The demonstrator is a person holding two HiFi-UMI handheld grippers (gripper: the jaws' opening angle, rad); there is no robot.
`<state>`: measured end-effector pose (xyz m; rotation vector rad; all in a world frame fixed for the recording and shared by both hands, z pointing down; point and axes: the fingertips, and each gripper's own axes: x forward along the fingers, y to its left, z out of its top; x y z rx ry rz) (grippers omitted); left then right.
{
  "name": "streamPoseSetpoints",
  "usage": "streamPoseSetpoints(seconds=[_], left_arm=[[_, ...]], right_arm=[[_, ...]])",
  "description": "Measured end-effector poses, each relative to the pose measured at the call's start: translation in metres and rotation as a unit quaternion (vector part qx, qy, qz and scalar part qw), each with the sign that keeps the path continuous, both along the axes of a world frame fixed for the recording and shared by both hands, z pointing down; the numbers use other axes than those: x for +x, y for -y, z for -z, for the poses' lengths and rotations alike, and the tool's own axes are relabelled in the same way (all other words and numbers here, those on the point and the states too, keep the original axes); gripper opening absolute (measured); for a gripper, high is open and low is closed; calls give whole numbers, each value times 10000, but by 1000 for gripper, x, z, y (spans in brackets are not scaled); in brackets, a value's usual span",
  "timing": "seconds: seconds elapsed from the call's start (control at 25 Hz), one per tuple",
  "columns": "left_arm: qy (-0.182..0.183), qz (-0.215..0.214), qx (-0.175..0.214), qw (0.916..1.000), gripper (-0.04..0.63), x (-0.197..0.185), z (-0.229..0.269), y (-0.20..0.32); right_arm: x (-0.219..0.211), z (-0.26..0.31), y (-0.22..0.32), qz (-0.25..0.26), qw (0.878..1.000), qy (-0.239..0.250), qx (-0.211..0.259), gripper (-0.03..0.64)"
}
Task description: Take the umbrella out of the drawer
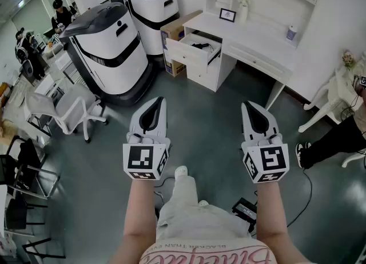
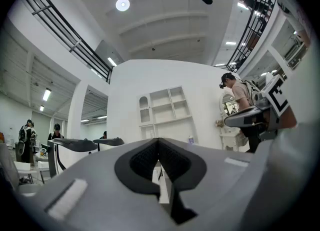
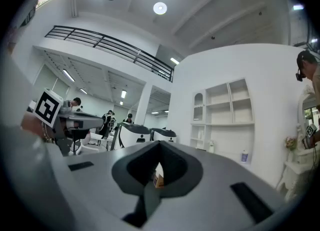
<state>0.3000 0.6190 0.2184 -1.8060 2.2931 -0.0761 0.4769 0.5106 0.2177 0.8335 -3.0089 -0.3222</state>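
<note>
**Head view.** The left gripper (image 1: 155,107) and the right gripper (image 1: 250,111) were held side by side over the grey floor (image 1: 217,126). Both pointed toward the top of the frame, each with its jaws together and nothing between them. The open drawer (image 1: 191,54) stood in the upper centre, pulled out of the white desk (image 1: 251,43) toward the lower left. The umbrella (image 1: 200,45) showed as a small dark shape inside the drawer, too small to give its long axis with certainty. Drawer and umbrella lay well apart from both grippers, above the gap between them, so neither hand was clearly nearer. Bare floor filled the way between. Two large white machines (image 1: 108,51) and a cardboard box (image 1: 174,31) stood close on the drawer's left. The approach therefore probably had more room from the lower right, and the reach would have to pass over the drawer's front rim.

**Left gripper view.** The left gripper (image 2: 159,141) was closed, its tips meeting at the centre, and only a sliver of white furniture showed through the notch. White shelves (image 2: 167,107) rose above the tips. The right gripper (image 2: 232,120) appeared at the right. The umbrella was hidden behind the jaws.

**Right gripper view.** The right gripper (image 3: 160,145) was likewise closed and empty. A scrap of the cardboard box (image 3: 158,177) showed through its notch, and the left gripper (image 3: 92,121) sat at the left. The umbrella was not visible.
</note>
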Motion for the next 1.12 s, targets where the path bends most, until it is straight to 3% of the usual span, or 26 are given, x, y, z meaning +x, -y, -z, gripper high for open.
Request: streamPoseSetpoints(seconds=[0.44, 1.12], left_arm=[[-93, 5, 74, 9999, 9, -41, -12, 51], [-336, -208, 10, 9992, 9, -193, -22, 206]], right_arm=[[-31, -11, 52, -136, 9999, -73, -51, 7], [-170, -16, 195, -384, 9990, -188, -136, 7]])
